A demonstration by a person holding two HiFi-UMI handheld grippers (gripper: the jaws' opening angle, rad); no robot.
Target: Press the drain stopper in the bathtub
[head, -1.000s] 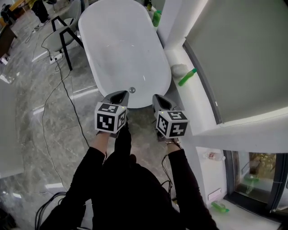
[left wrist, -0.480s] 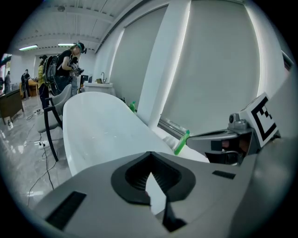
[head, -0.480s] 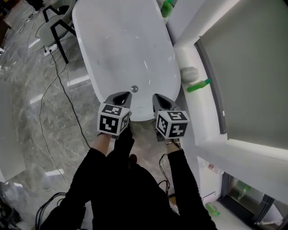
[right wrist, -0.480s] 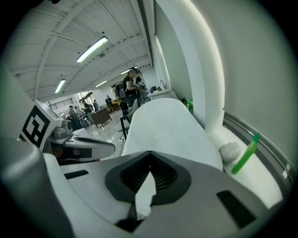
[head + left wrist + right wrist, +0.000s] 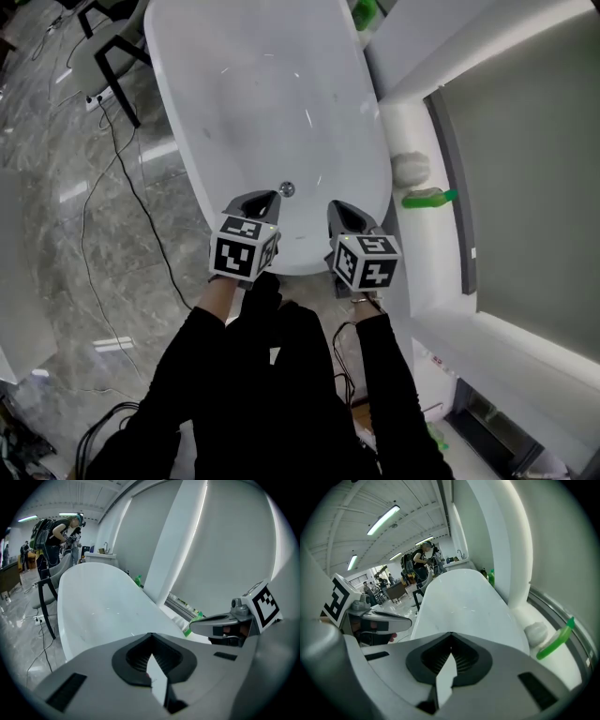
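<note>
**Head view:** The person stood at the near end of the white bathtub (image 5: 167, 112), a gripper in each hand held over its rim. The drain stopper (image 5: 287, 188), a small metal disc, sat on the tub floor near that end. It lay just beyond the tip of the left gripper (image 5: 265, 199) and untouched. The right gripper (image 5: 341, 212) hovered beside it, further from the drain. A green bottle (image 5: 428, 198) lay on the ledge to the right, well apart from the stopper.

**Left gripper view:** The left jaws were together with nothing between them, pointing along the length of the tub. The stopper was out of sight below the jaws.

**Right gripper view:** The right jaws were likewise closed and empty. The left gripper showed at the frame's left and the green bottle at its right. No stopper was visible here either.

By all appearances the approach was under way and the press had not begun. The left gripper looked the better placed. The next move would call for lowering its closed tip into the tub, centring it on the disc and pushing straight down, so that it would not slide off the smooth metal.
</note>
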